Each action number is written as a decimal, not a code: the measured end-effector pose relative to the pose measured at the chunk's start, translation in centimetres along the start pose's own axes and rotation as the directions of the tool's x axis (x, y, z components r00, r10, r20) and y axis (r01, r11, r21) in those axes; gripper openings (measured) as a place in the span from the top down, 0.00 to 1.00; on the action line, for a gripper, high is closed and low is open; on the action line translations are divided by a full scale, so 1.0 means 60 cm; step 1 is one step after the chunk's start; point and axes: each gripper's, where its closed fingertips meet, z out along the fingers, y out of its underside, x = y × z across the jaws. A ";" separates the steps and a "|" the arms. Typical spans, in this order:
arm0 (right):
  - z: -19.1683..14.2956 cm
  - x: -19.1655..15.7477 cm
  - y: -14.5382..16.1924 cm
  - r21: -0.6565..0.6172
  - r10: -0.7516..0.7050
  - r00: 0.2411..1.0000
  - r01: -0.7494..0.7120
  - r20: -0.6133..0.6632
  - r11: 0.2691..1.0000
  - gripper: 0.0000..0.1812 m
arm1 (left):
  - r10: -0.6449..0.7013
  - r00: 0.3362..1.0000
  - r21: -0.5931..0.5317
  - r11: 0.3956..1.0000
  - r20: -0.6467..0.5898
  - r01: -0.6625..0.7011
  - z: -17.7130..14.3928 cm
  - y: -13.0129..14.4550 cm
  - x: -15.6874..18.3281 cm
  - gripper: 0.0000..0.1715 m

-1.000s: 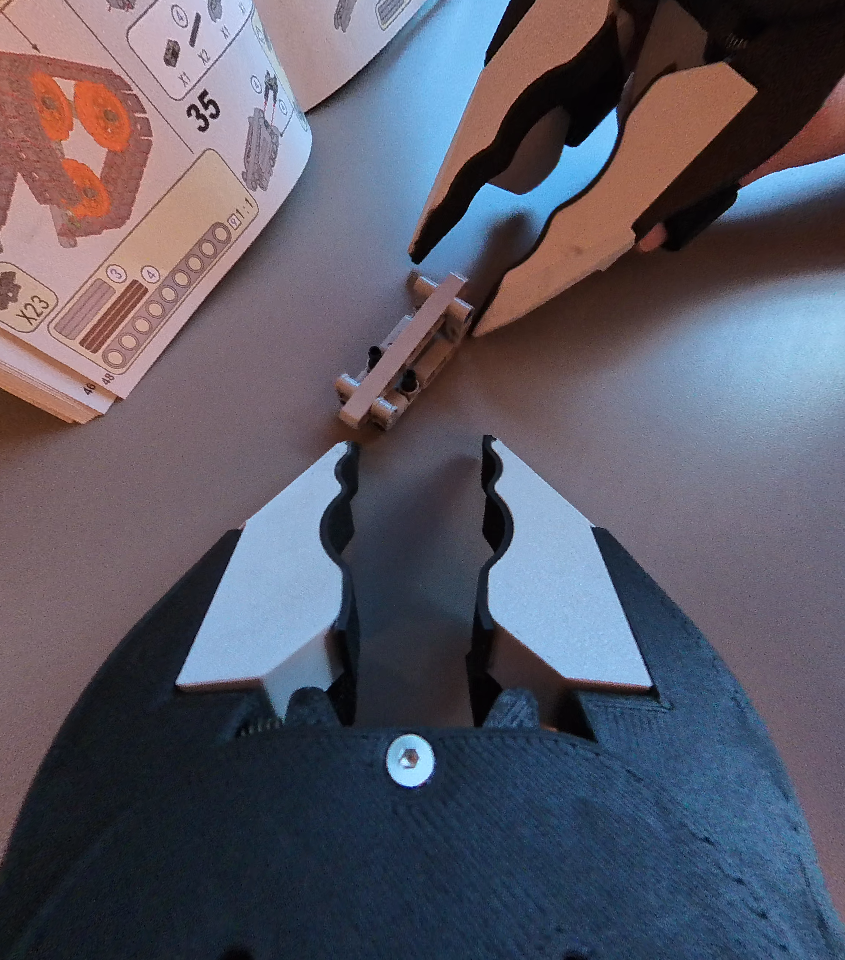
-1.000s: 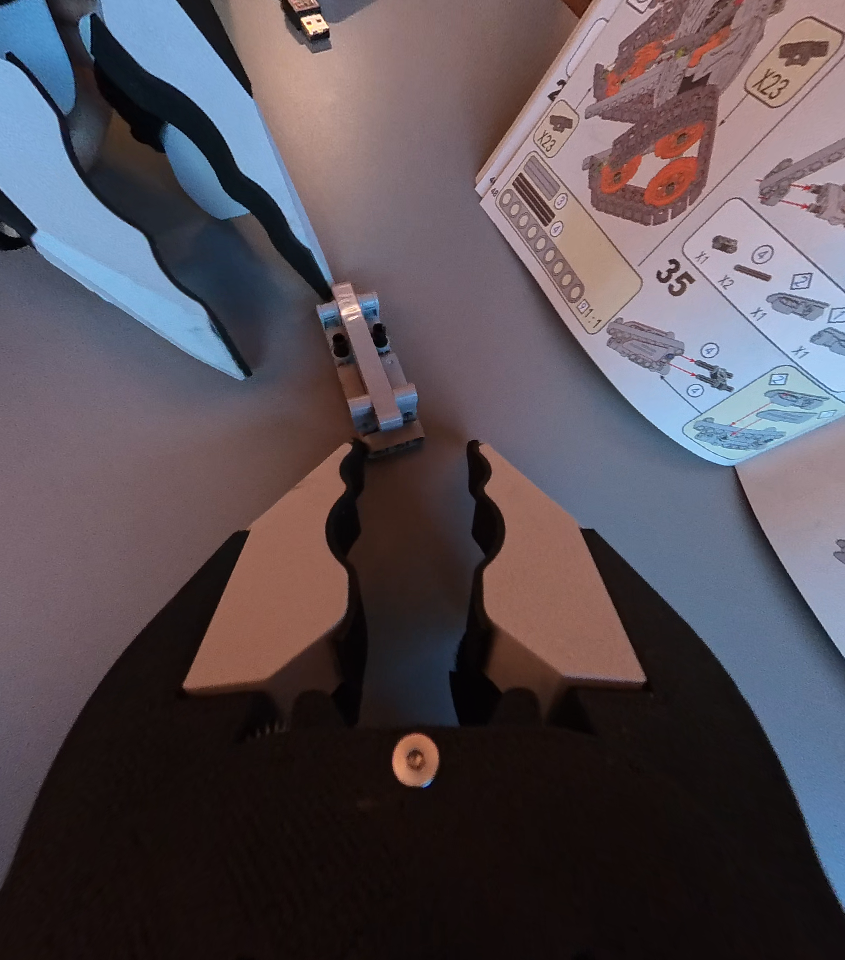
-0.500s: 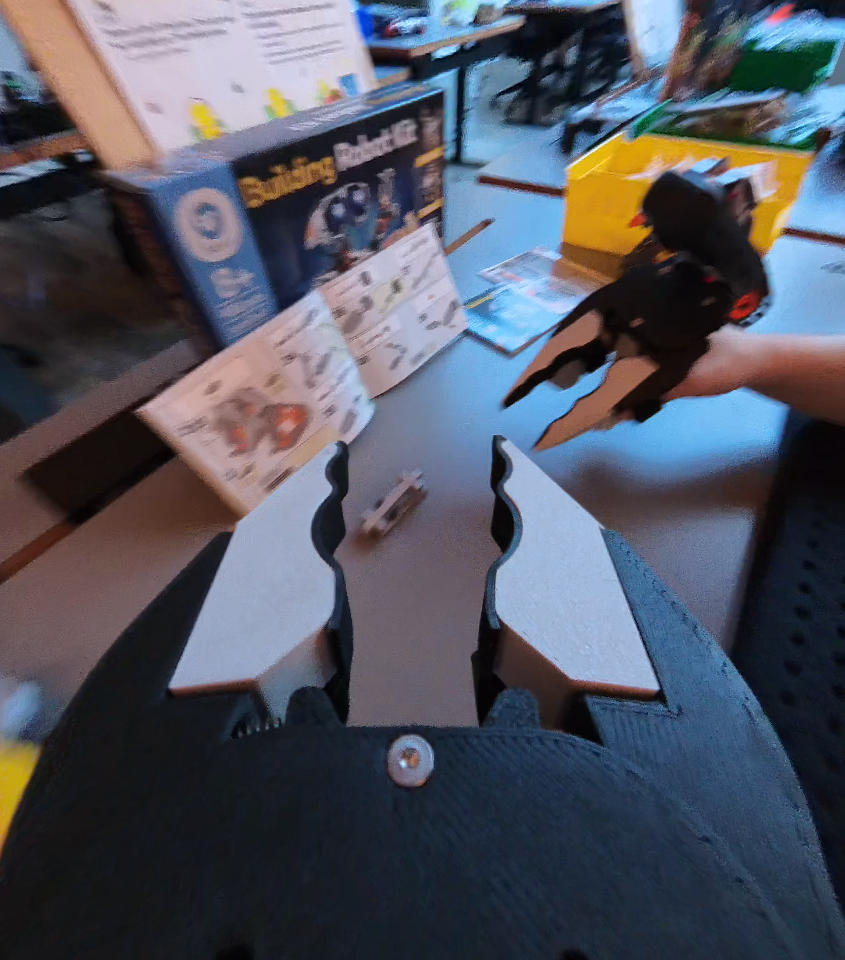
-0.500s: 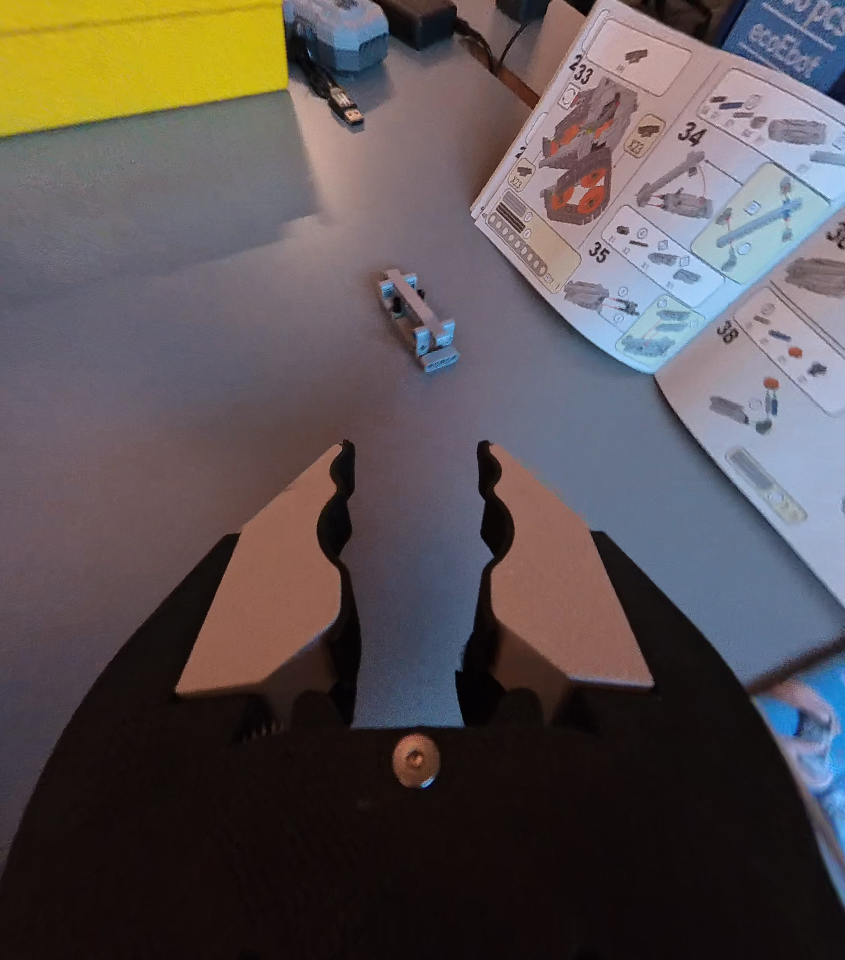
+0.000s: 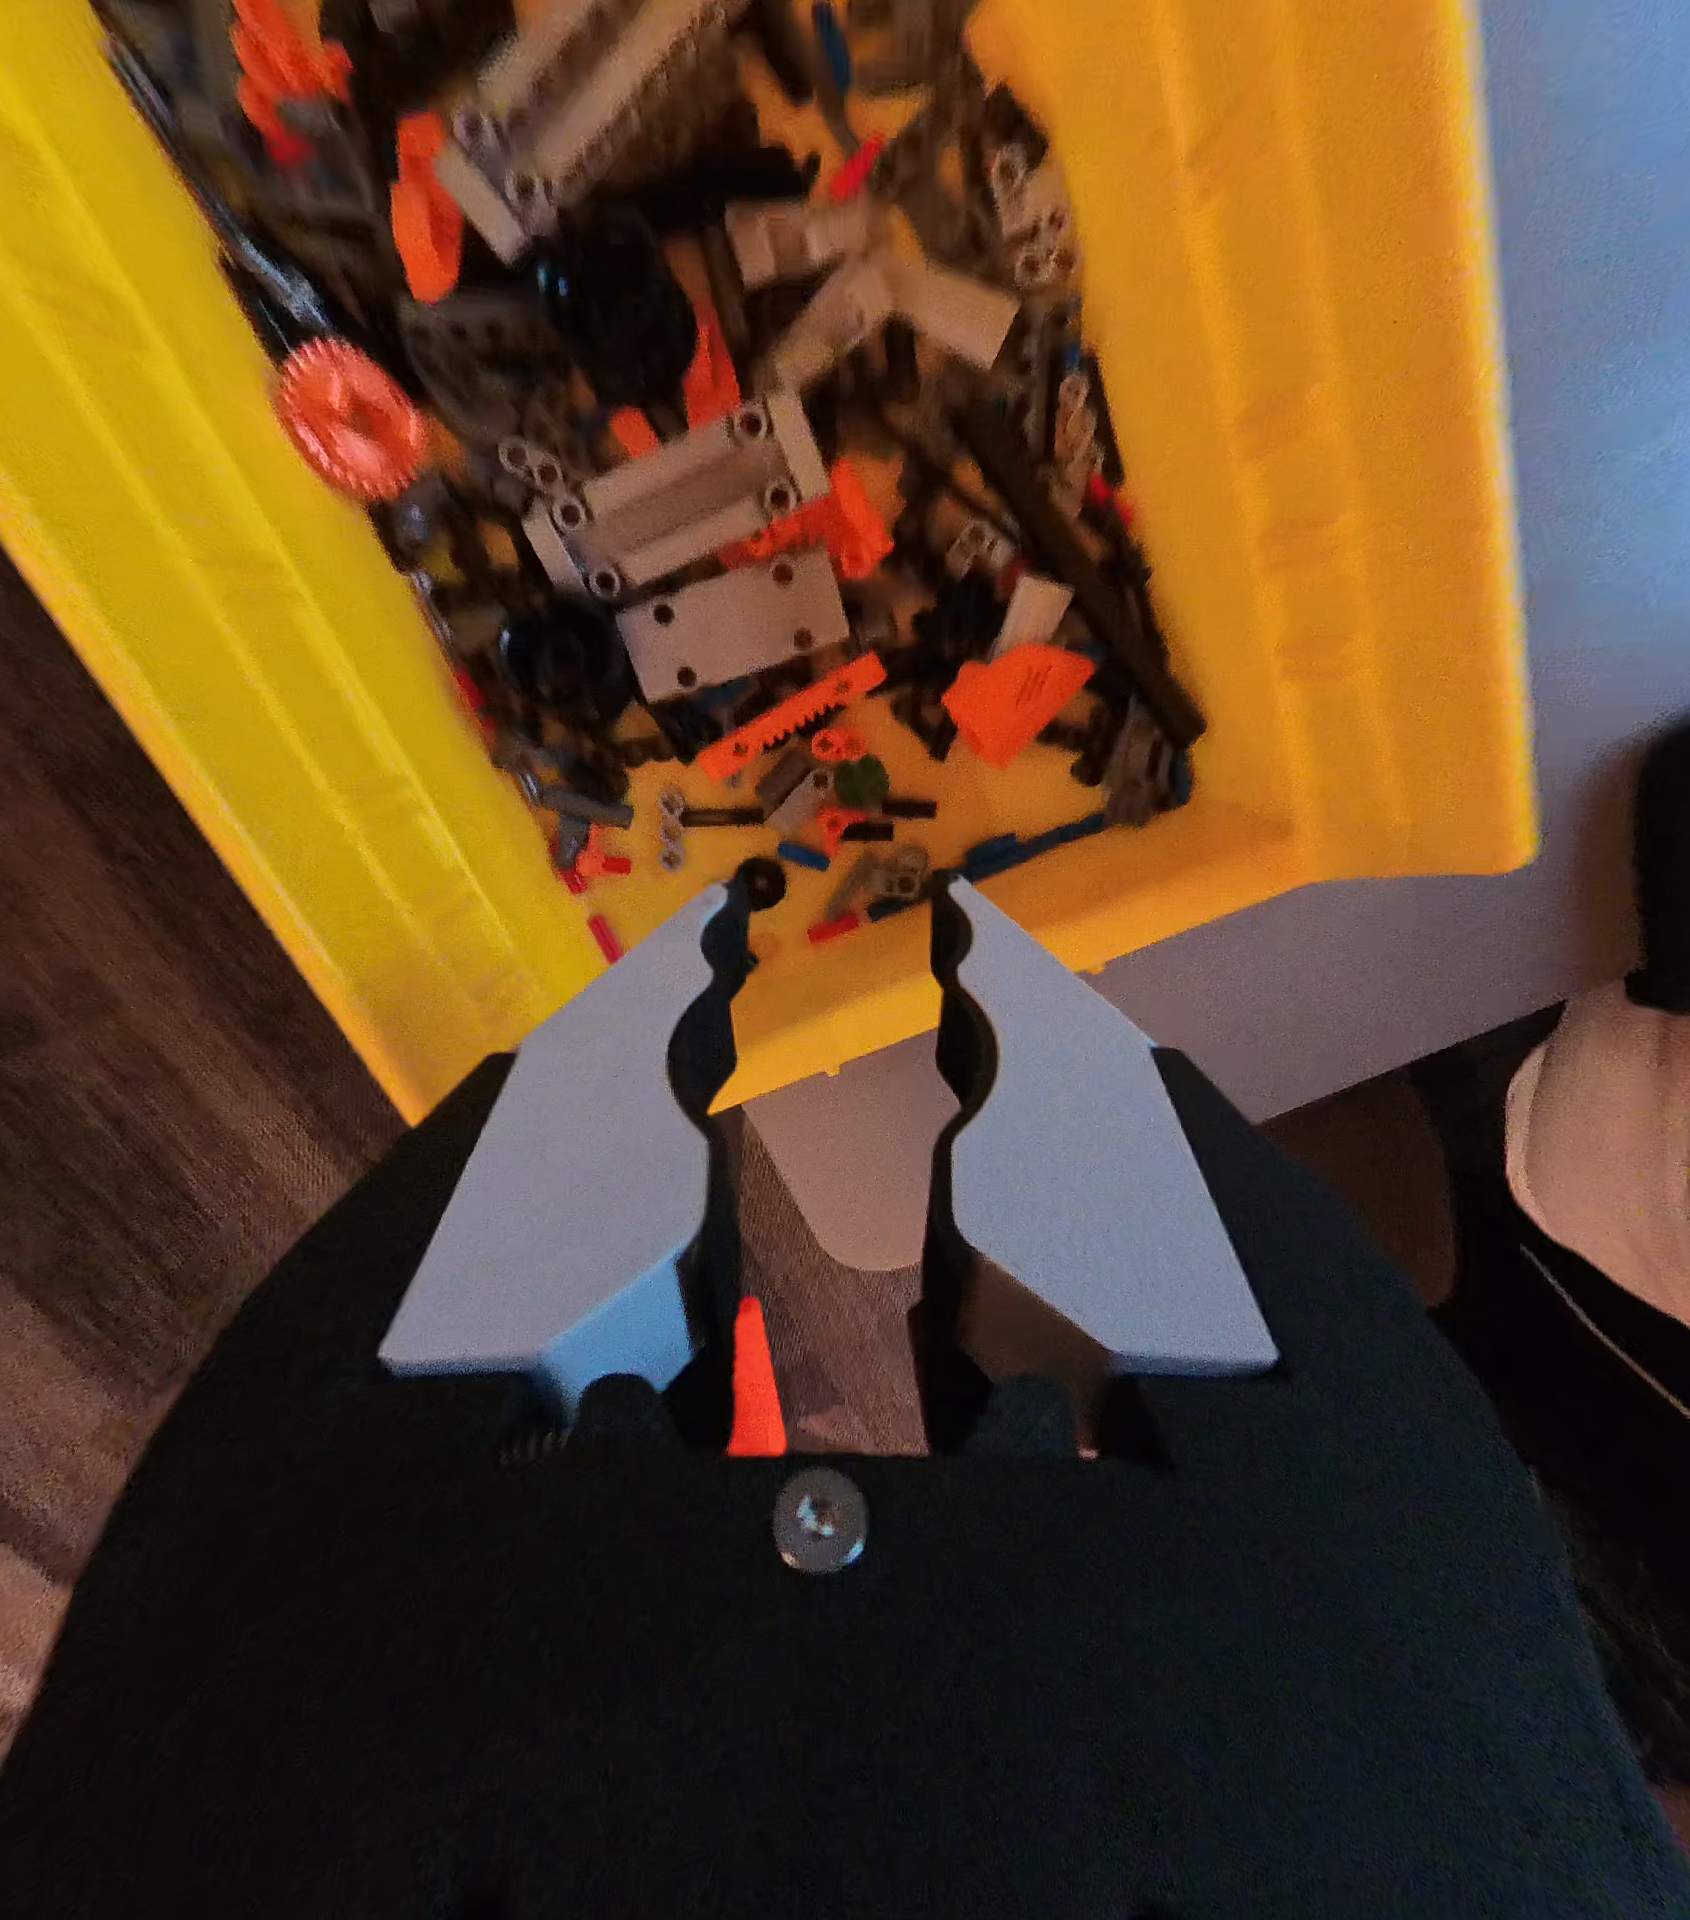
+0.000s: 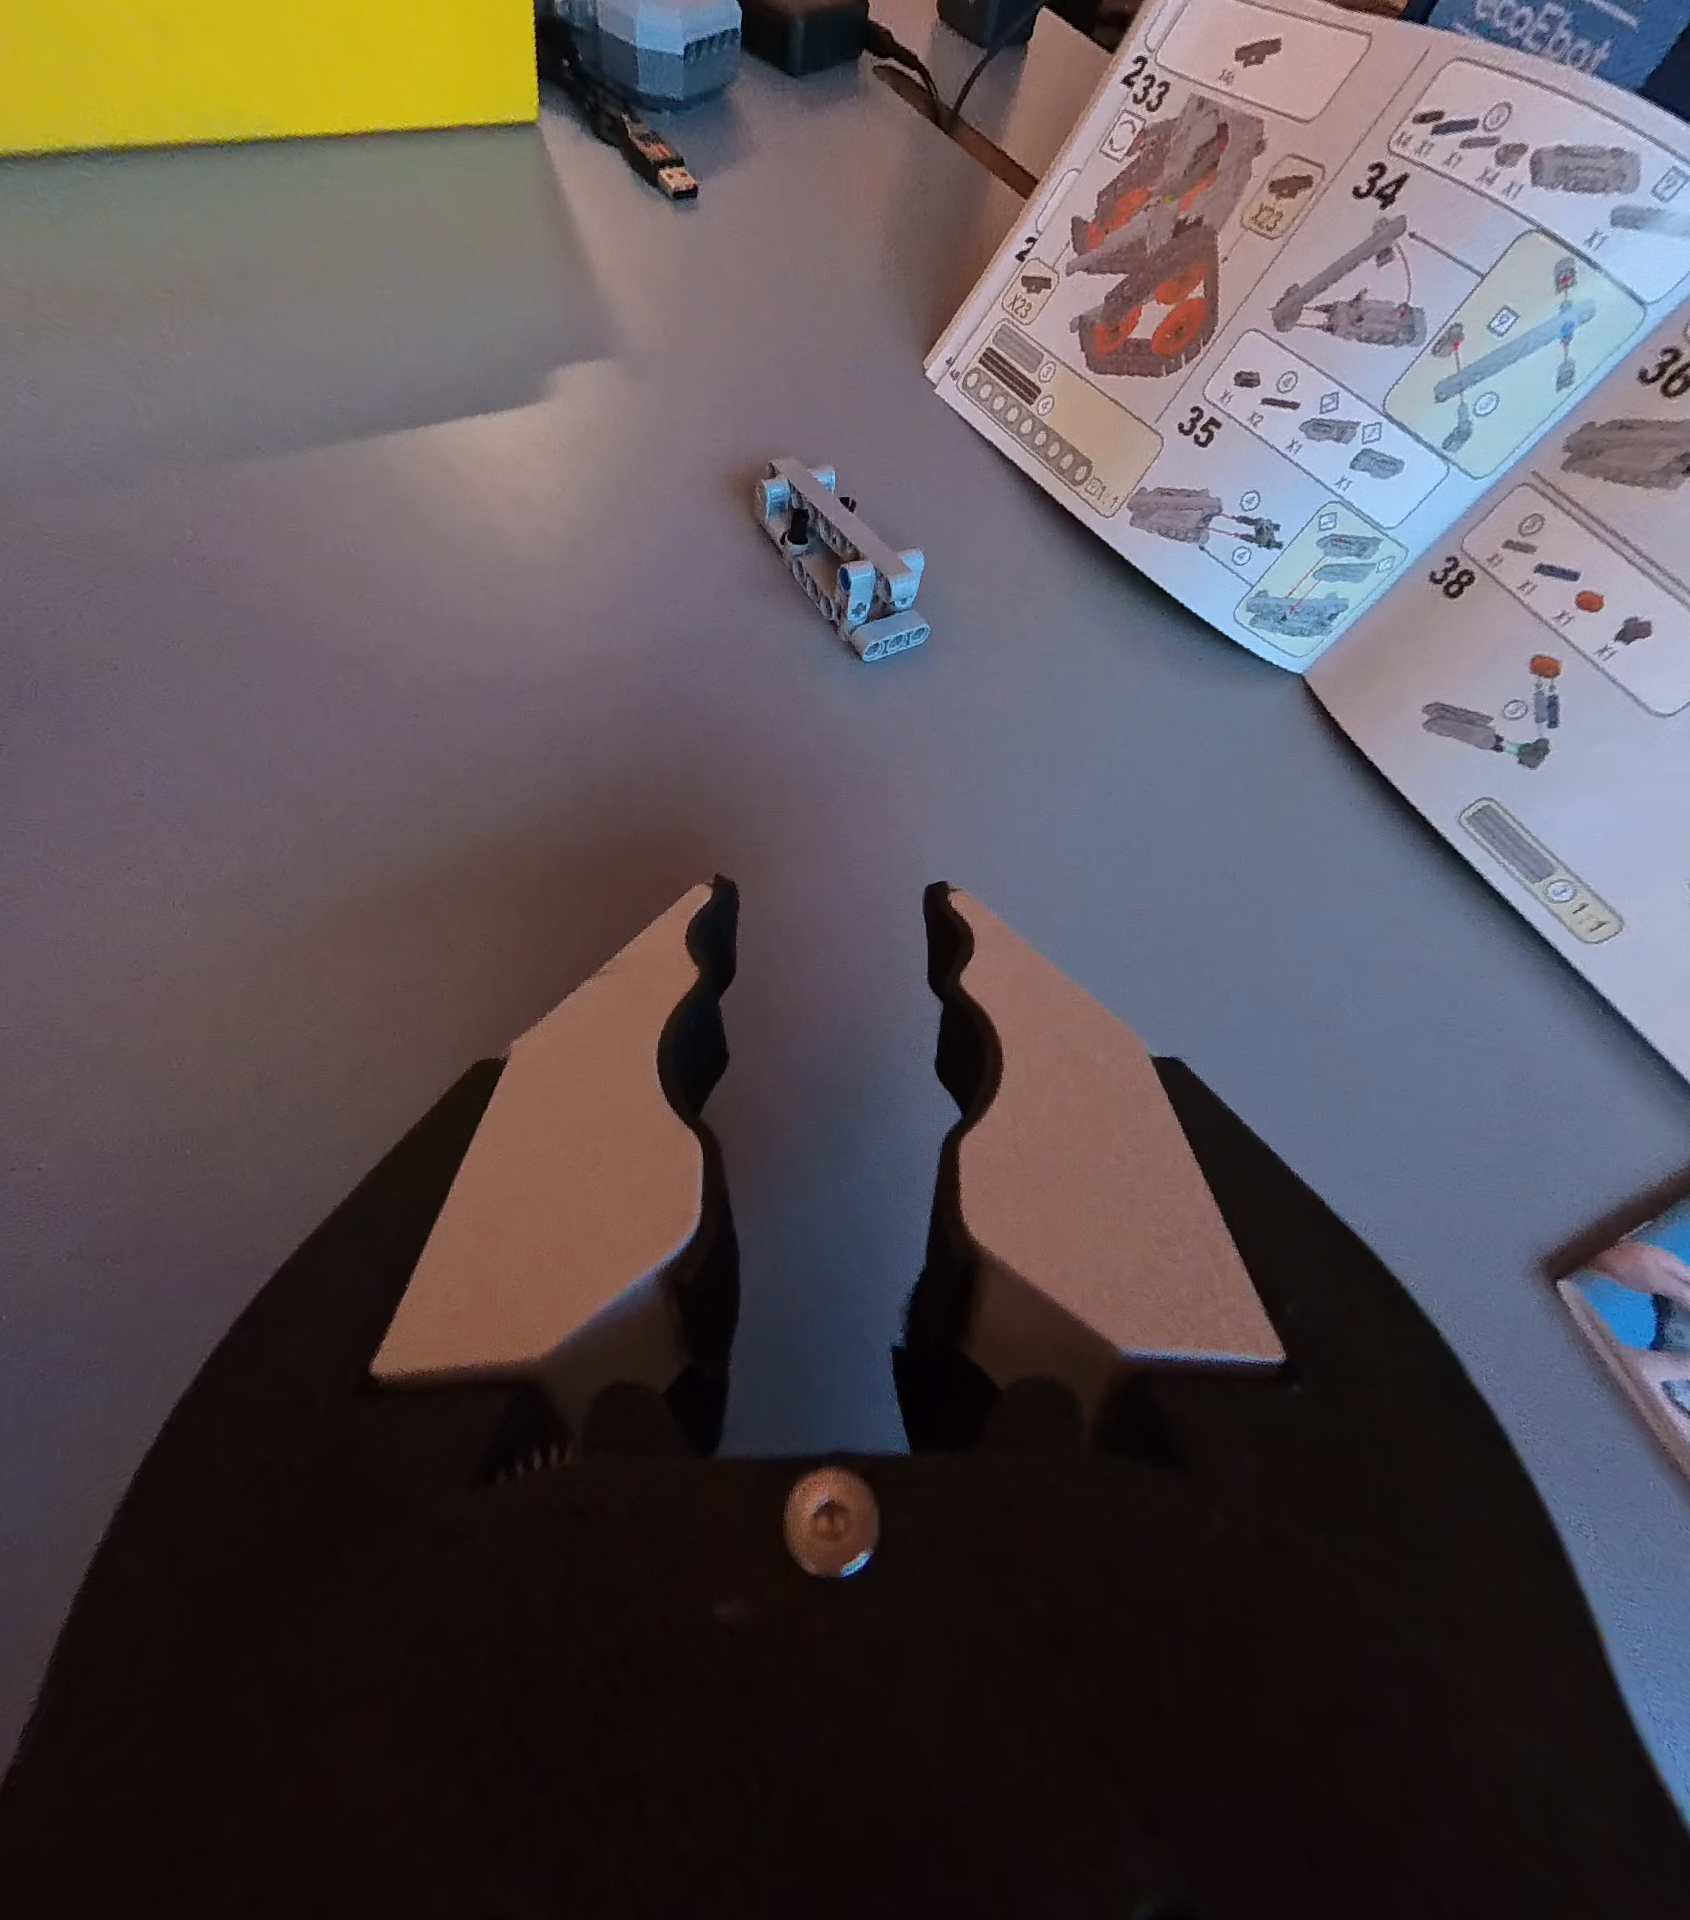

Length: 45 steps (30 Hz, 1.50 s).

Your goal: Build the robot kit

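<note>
Straight ahead of the right gripper (image 6: 830, 899), well apart, the small grey brick assembly (image 6: 841, 561) is lying on the grey table (image 6: 301, 623), its long axis running away leftward. Both grippers are gaping empty; the left gripper (image 5: 836, 894) is hanging over the yellow bin (image 5: 1288, 416) of parts.

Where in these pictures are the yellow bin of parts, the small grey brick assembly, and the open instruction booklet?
yellow bin (image 5: 1340, 520), left wrist view, on its right inner wall.
grey brick assembly (image 6: 841, 556), right wrist view, on its long middle beam.
instruction booklet (image 6: 1360, 343), right wrist view, on its left-hand open page.
</note>
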 end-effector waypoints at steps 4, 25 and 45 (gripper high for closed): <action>-0.009 0.011 0.005 0.018 0.033 0.999 -0.033 -0.010 0.999 0.83 | -0.012 1.000 -0.114 0.993 0.027 0.015 0.042 0.033 -0.025 0.80; 0.006 0.002 0.039 -0.061 -0.009 0.999 0.012 0.050 0.998 0.89 | 0.071 0.995 -0.195 0.979 0.066 -0.057 0.089 0.030 -0.032 0.78; 0.018 -0.020 0.053 -0.124 -0.082 0.992 0.094 0.098 0.988 0.93 | 0.140 0.990 -0.020 0.990 -0.015 -0.140 0.087 -0.047 -0.012 0.74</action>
